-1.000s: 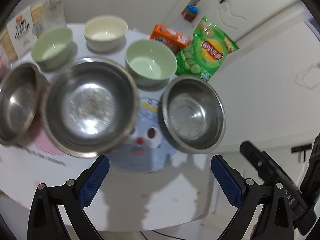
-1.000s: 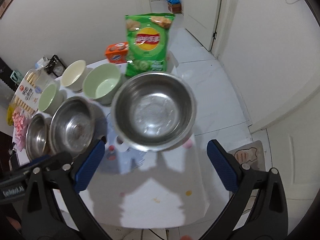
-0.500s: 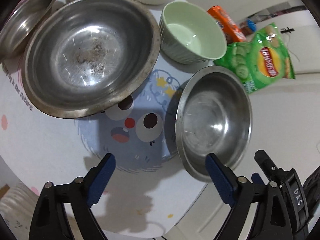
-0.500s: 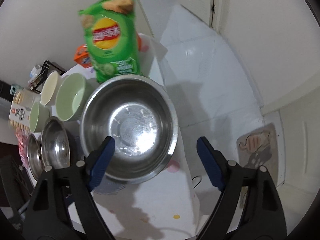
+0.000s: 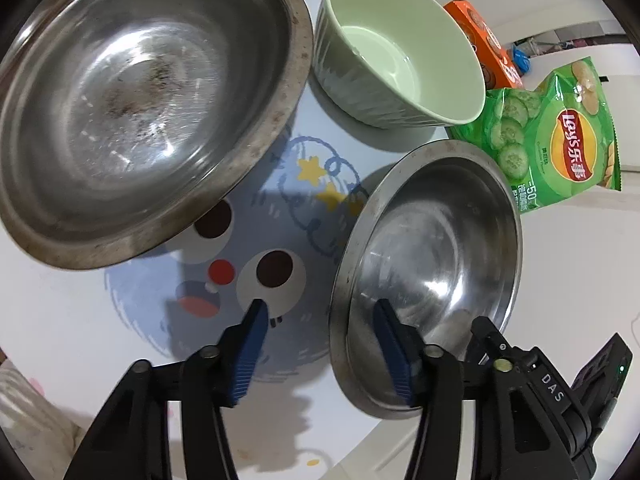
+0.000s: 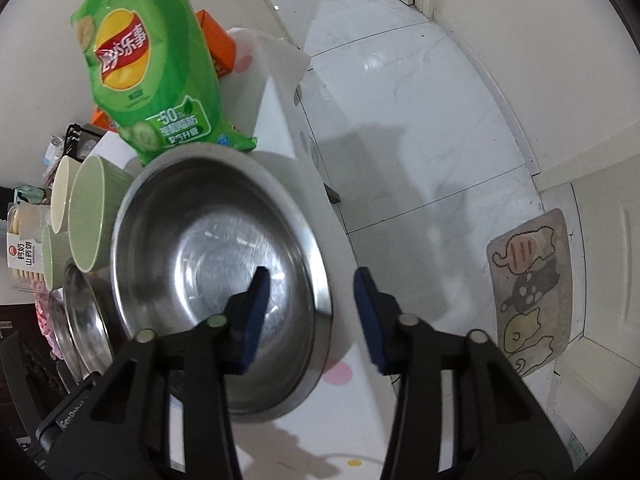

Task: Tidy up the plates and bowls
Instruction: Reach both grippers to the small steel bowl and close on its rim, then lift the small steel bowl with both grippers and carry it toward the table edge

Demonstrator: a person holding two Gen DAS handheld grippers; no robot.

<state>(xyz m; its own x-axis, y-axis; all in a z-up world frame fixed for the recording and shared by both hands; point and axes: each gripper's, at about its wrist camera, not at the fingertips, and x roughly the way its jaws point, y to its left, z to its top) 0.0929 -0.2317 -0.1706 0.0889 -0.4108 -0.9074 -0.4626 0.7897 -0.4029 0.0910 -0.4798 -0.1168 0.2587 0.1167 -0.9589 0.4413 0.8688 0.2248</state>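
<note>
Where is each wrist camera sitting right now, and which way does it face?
Left wrist: on the left gripper, aimed steeply down at the table; its fingers straddle the small steel bowl's near rim, jaws closing.
Right wrist: on the right gripper, aimed steeply down over the table edge; its fingers straddle the opposite rim of that bowl, jaws closing.
Shared: the small steel bowl, green ceramic bowl, Lay's bag.

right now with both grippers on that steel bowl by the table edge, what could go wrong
Both the left gripper and the right gripper, jaws just closing, straddle opposite rims of the small steel bowl, pads not yet pressing. The thin rim could slip. The bowl sits near the table edge, so uneven pulls might tip it off.
</note>
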